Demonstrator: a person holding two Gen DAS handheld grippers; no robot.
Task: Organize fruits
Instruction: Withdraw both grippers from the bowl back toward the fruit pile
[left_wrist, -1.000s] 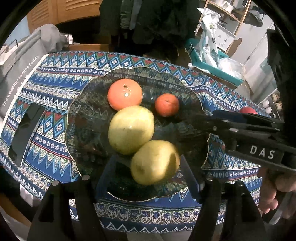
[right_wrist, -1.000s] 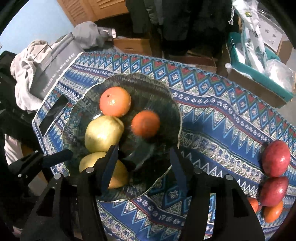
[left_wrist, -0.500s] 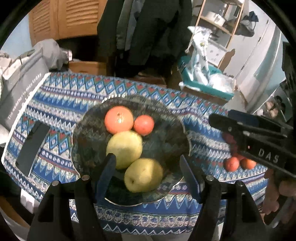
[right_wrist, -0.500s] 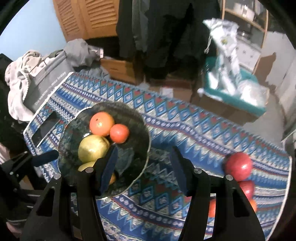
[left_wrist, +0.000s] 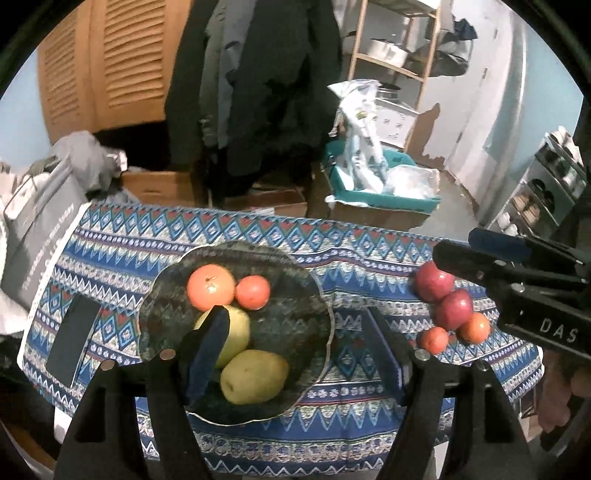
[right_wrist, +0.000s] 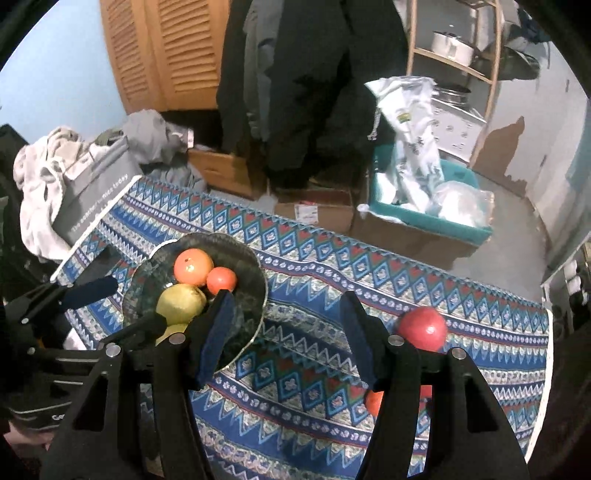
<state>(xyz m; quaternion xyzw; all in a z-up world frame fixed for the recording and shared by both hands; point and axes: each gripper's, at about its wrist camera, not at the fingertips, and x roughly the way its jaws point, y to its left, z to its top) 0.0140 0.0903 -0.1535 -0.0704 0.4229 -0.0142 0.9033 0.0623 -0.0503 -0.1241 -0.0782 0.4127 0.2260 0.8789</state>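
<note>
A: Where is the fruit sitting?

B: Four pieces are lying in the glass plate (left_wrist: 314, 295) on the patterned cloth (left_wrist: 351, 251) — a big orange (left_wrist: 210, 288) touching a smaller orange (left_wrist: 253, 292) at the far side, and two pears (left_wrist: 255, 376) nearer the cameras, one partly behind a finger.

A: And outside the plate?

B: A cluster is resting on the cloth well to the right of it: two red apples (left_wrist: 434, 284) touching each other, with two small oranges (left_wrist: 436, 339) just in front of them. From the right wrist view only one apple (right_wrist: 423, 328) is showing fully; the rest are hiding behind the finger.

A: What are the grippers doing?

B: The left gripper (left_wrist: 295, 343) is hovering above the plate's near edge, fingers spread wide and gripping nothing. The right gripper (right_wrist: 284, 332) is hanging over bare cloth between plate and apples — also spread apart, empty.

A: Anything else nearby?

B: A dark phone (left_wrist: 72, 339) is lying flat left of the plate, and a grey bag (left_wrist: 33, 236) is standing at the table's left end.
</note>
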